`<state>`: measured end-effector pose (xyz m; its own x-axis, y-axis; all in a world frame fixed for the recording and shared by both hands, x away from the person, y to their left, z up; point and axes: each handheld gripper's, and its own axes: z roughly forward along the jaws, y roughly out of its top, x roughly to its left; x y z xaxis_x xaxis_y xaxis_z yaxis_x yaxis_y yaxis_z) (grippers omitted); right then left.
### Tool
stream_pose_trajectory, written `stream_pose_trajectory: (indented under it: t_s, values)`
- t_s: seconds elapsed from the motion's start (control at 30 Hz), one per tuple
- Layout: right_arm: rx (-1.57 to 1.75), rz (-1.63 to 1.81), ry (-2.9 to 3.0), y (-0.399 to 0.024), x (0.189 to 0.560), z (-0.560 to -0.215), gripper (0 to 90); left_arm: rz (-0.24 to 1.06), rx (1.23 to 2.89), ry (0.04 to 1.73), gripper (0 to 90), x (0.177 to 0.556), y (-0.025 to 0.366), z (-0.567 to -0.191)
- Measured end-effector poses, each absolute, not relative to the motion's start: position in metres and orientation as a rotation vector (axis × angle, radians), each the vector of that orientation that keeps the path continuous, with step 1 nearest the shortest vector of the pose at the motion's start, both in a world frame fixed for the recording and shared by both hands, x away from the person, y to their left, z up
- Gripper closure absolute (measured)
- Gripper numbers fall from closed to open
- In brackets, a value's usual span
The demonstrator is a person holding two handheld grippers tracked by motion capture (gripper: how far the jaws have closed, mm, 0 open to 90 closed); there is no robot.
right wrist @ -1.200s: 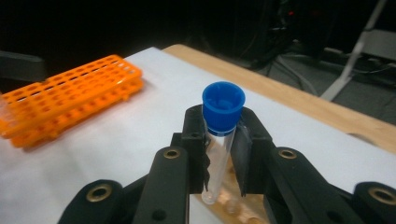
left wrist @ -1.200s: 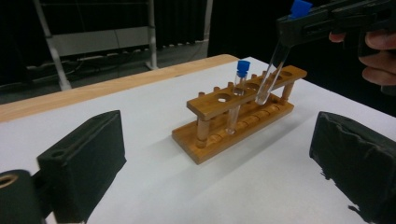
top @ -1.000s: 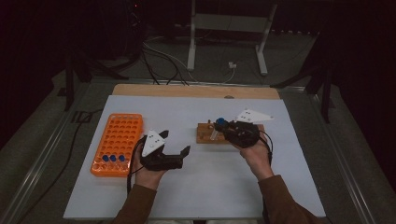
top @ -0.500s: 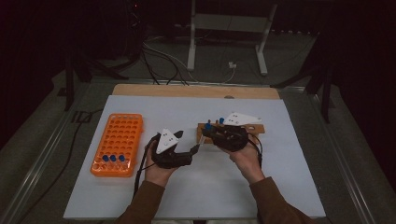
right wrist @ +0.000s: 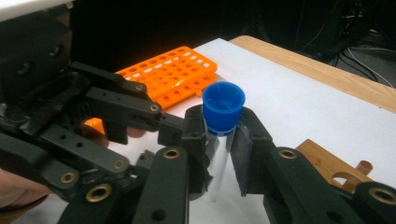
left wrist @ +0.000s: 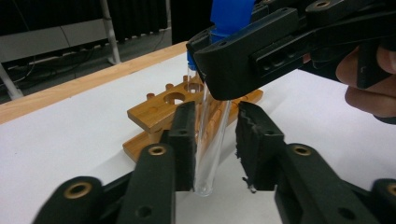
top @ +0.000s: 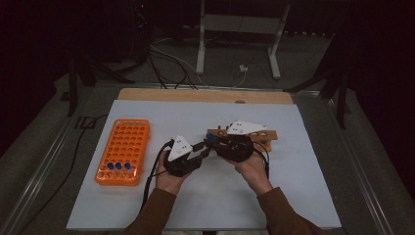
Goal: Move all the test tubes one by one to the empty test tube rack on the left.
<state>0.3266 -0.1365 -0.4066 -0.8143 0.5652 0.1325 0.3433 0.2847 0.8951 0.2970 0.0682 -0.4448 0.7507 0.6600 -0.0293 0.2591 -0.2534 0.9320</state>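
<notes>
A clear test tube (left wrist: 210, 149) with a blue cap (right wrist: 224, 109) hangs upright over the white mat, just in front of the wooden rack (top: 266, 134). My right gripper (right wrist: 220, 119) is shut on the test tube right under the cap. My left gripper (left wrist: 217, 112) has just been closing around the tube's lower half. One of its pads (left wrist: 184, 140) lies against the glass, and a thin gap remains at the other. In the high view both grippers meet at the middle of the table, the left (top: 205, 149) coming from the left and the right (top: 214, 141) from the right.
An orange tube rack (top: 125, 147) lies at the left of the white mat (top: 303, 196), with three blue-capped tubes (top: 117, 166) in its near row. The wooden rack (left wrist: 159, 109) has round holes. Cables and a metal stand sit on the floor beyond the table.
Both hands have moved toward each other to the table's middle. The right gripper brought the tube leftward, and the left gripper's jaws have narrowed around its lower part.
</notes>
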Motion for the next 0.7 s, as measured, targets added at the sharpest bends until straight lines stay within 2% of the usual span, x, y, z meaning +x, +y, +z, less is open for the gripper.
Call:
stream_pose_trajectory:
  t_s: [0.13, 0.3, 0.47, 0.7]
  values:
    - [0.839, 1.545, 2.349, -0.136, 0.326, -0.407, 76.7, 0.455, 1.844, 0.71, 76.6, 0.298, 0.068, -0.446]
    - [0.833, 1.546, 2.36, -0.137, 0.327, -0.407, 76.1, 0.469, 1.846, 0.7, 77.8, 0.296, 0.066, -0.447]
    - [0.827, 1.582, 2.379, -0.142, 0.328, -0.407, 52.7, 0.475, 1.845, 0.727, 78.0, 0.298, 0.069, -0.447]
    - [0.853, 1.594, 2.34, -0.158, 0.328, -0.408, 30.6, 0.49, 1.827, 0.775, 78.0, 0.301, 0.08, -0.444]
